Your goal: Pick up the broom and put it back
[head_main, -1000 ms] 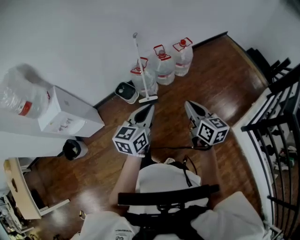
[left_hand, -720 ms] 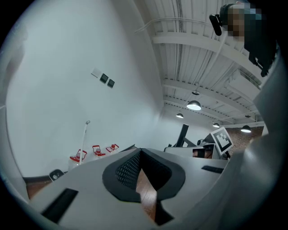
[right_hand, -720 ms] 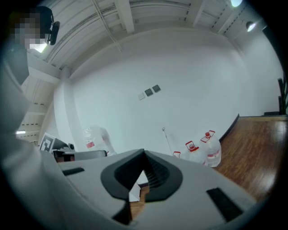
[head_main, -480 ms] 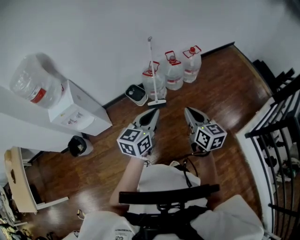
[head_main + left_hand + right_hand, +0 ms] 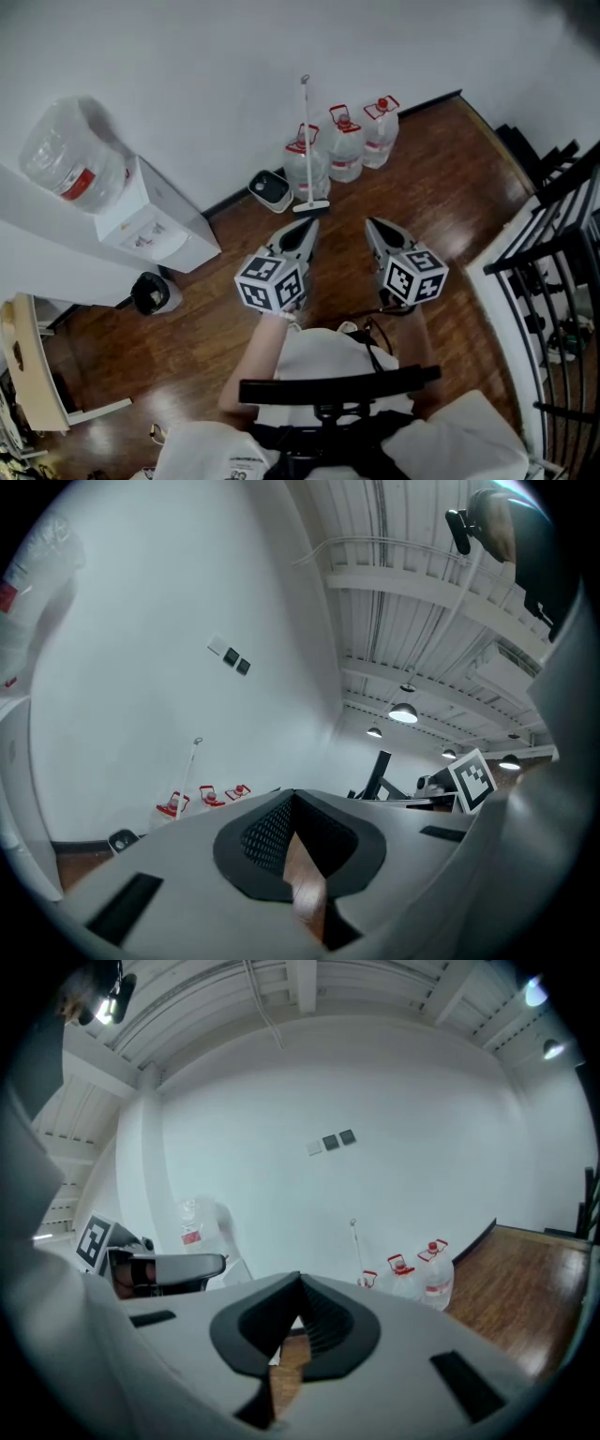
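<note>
The broom (image 5: 306,141) is a thin white pole with a small flat head, standing upright against the white wall on the wooden floor. It shows small and far in the left gripper view (image 5: 190,771) and in the right gripper view (image 5: 357,1251). My left gripper (image 5: 307,225) is held out in front of me, its tip just short of the broom's head in the head view. It is shut with nothing between its jaws (image 5: 292,794). My right gripper (image 5: 370,225) hangs beside it to the right, likewise shut and empty (image 5: 300,1279).
Three water jugs with red handles (image 5: 345,150) stand against the wall right of the broom. A small white and black box (image 5: 272,189) sits left of it. A water dispenser (image 5: 155,220) stands at the left, a black railing (image 5: 553,234) at the right.
Both grippers have moved forward side by side with the person toward the wall. The broom and jugs sit further right in the head view. The jaws have stayed shut.
</note>
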Motion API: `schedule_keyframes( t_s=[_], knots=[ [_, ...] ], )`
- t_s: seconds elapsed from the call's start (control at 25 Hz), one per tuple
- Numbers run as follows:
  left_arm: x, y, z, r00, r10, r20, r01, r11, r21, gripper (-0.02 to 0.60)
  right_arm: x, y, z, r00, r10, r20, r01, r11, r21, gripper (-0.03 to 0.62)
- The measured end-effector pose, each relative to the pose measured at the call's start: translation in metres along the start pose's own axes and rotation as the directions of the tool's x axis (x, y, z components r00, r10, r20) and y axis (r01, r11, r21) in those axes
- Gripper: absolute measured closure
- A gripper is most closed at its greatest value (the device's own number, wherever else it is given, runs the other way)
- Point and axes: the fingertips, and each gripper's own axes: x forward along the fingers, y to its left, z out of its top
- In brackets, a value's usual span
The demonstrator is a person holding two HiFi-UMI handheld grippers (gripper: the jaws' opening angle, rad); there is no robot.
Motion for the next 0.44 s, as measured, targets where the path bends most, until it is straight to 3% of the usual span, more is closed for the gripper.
schedule_keyframes(
  t_s=[0.44],
  knots=[
    [-0.02,0.005,-0.006,1.0,-0.001,0.002,0.001,1.0,-0.02,0.595,0.0,0.017,-0.008,1.0,-0.009,-0.008,0.009,1.0,-0.01,0.588]
  ],
)
